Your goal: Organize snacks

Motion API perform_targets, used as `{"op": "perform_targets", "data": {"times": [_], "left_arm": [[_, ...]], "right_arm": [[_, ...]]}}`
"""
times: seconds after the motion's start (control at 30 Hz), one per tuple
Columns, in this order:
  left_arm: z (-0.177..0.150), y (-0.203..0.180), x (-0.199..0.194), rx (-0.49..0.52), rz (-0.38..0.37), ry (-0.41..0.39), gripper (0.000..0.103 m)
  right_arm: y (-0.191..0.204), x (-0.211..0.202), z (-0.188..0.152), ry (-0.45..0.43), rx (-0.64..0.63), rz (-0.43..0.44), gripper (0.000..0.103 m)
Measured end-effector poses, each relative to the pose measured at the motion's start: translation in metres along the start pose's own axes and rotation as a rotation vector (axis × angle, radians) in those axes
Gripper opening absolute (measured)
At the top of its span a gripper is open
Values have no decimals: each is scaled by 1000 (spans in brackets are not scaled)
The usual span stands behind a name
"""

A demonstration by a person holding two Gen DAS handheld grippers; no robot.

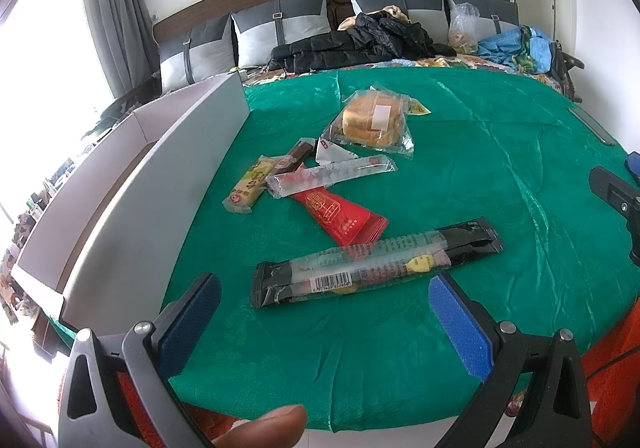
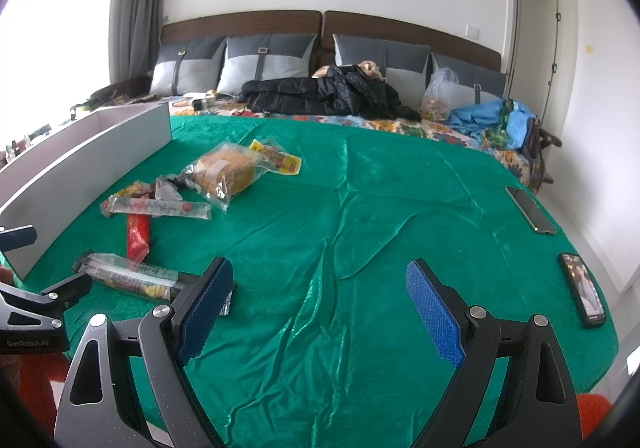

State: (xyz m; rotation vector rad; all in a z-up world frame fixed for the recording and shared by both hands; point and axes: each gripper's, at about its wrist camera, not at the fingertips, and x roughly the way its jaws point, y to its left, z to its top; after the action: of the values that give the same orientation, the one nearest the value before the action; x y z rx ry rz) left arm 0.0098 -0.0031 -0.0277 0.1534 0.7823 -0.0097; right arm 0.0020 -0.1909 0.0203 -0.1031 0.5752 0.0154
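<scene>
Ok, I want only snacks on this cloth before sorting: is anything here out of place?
Yes. Two phones lie on the green cloth's right edge, far from the snack pile beside the white box. The snacks look unspilled, just loosely overlapping. Both grippers, left and right, are open and empty.

Wrapped snacks lie scattered flat beside the white box.

Home bedroom: a bed with wooden headboard, grey pillows, black jacket tossed on it, curtain by bright window.
</scene>
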Motion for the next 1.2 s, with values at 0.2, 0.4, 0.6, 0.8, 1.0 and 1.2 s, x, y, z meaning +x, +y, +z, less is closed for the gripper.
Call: {"op": "perform_targets", "data": {"times": [0.2, 0.4, 0.6, 0.8, 1.0, 1.2], "left_arm": [[-1, 0, 0, -2, 0, 3, 103], [-2, 1, 2, -2, 0, 6, 103], [-2, 2, 4, -6, 0, 13, 103], [-2, 3, 5, -12, -1, 21, 103], [-3, 7, 12, -33, -18, 61, 103], [-9, 14, 33, -52, -39, 150, 103]], "right_arm": [[0, 0, 0, 0, 1, 0, 91], [0, 0, 0, 1, 1, 0, 91], [0, 0, 0, 1, 1, 0, 91], [0, 0, 0, 2, 1, 1, 91], [-2, 4, -3, 24, 14, 11, 91], [-11, 13, -8, 83, 61, 58, 91]]}}
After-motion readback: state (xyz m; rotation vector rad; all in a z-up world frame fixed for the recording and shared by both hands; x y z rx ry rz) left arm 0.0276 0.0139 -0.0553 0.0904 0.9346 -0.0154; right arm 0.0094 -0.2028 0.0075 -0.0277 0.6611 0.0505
